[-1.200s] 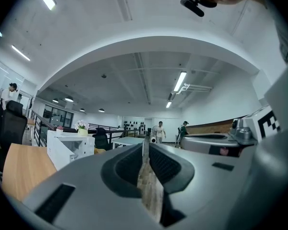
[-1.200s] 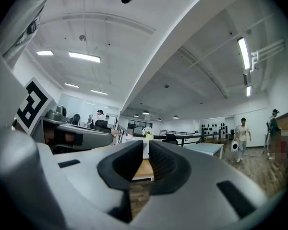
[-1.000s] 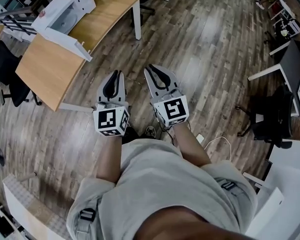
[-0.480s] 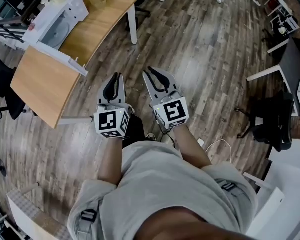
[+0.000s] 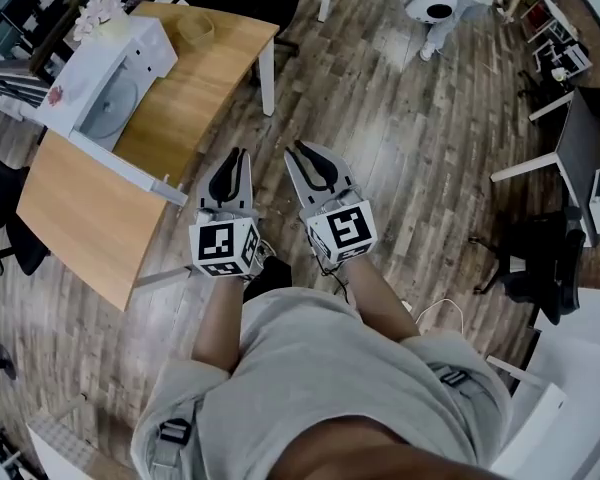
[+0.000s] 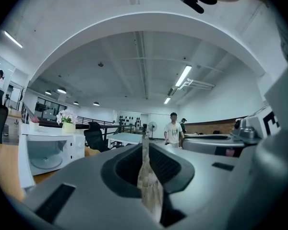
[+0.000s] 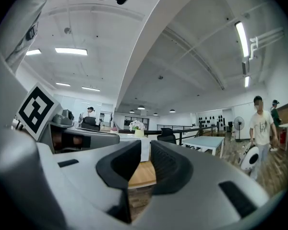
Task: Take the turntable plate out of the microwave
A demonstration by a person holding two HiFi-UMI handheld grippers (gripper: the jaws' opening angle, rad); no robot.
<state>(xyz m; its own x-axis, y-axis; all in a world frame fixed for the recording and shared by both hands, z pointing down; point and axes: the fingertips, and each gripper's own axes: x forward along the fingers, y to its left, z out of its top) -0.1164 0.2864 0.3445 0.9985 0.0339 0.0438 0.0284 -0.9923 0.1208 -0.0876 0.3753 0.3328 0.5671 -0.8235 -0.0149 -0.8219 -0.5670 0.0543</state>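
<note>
The microwave sits on the wooden worktop with its door open, and the turntable plate lies flat inside it. Right of the microwave and off the worktop's edge, my left tool is the nearer one, its jaws a narrow slit on nothing. Further right, my right tool has just been opening its jaws a little, narrow and empty, with plank floor and office desks beyond.
</note>
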